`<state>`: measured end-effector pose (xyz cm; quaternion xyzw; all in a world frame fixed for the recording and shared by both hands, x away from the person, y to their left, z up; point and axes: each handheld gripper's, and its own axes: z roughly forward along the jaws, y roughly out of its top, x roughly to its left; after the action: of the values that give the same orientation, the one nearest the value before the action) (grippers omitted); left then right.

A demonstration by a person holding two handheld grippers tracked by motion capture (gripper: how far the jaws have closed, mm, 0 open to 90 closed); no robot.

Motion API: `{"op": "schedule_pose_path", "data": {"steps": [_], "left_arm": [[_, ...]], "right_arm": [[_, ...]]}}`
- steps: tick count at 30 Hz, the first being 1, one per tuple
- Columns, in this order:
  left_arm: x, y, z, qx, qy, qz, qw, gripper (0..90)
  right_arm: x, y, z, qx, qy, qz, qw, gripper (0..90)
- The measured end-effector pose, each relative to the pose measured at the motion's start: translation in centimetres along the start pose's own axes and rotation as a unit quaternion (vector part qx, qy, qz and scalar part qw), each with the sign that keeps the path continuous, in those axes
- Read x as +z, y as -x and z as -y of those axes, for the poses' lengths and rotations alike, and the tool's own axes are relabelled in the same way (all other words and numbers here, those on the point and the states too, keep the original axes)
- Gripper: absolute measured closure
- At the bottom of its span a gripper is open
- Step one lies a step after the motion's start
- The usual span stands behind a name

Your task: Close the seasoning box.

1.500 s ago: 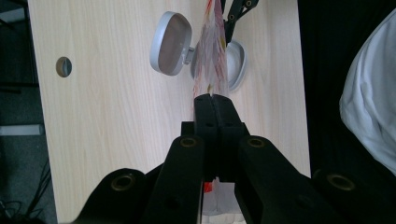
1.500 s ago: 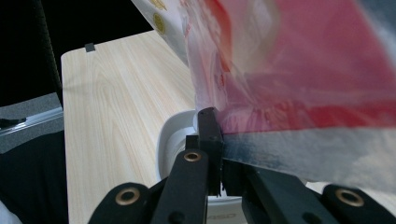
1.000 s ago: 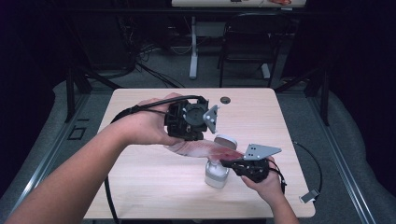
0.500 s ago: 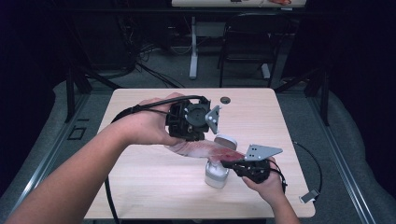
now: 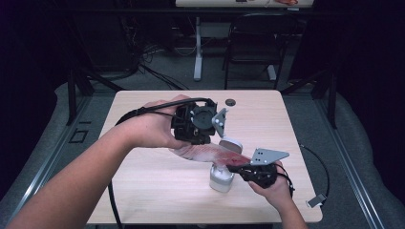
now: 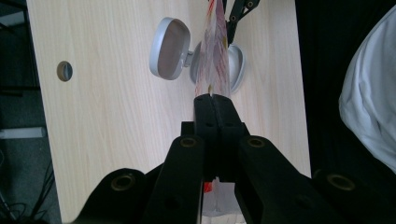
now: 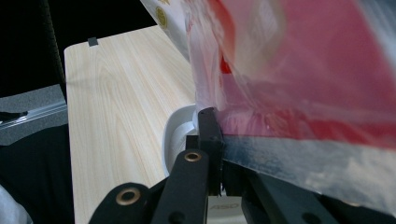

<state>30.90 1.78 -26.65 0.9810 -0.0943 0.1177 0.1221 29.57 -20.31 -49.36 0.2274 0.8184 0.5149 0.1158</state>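
A clear plastic bag [image 5: 215,153] with red and white print is stretched between both grippers above the table. My left gripper [image 5: 192,147] is shut on its left end; in the left gripper view the jaws [image 6: 212,97] pinch the bag [image 6: 215,56] edge-on. My right gripper [image 5: 235,167] is shut on the bag's other end, and in the right gripper view the jaws [image 7: 211,116] clamp the bag [image 7: 303,70]. Below the bag stands a small white container [image 5: 221,179] with its grey hinged lid [image 5: 231,143] open; the container [image 6: 236,67] and its lid [image 6: 169,49] lie under the bag.
The light wooden table [image 5: 143,181] has a round cable hole [image 5: 230,101] near its far edge. A cable with a small connector [image 5: 315,200] hangs off the right side. A chair [image 5: 248,43] and a desk leg [image 5: 197,47] stand behind the table.
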Motion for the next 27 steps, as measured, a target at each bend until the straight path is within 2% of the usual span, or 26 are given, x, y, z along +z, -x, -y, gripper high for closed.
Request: {"op": "schedule_pose_path", "data": {"steps": [17, 27], "left_arm": [[0.21, -0.14, -0.28, 0.004, 0.003, 0.001, 1.0, 90.0], [0.26, -0.01, -0.05, -0.001, 0.005, 0.0, 1.0, 90.0]], "right_arm": [[-0.47, 0.28, 0.26, 0.004, 0.002, 0.007, 1.0, 89.6], [-0.33, 0.36, 0.2, 0.004, 0.002, 0.008, 1.0, 89.7]]}}
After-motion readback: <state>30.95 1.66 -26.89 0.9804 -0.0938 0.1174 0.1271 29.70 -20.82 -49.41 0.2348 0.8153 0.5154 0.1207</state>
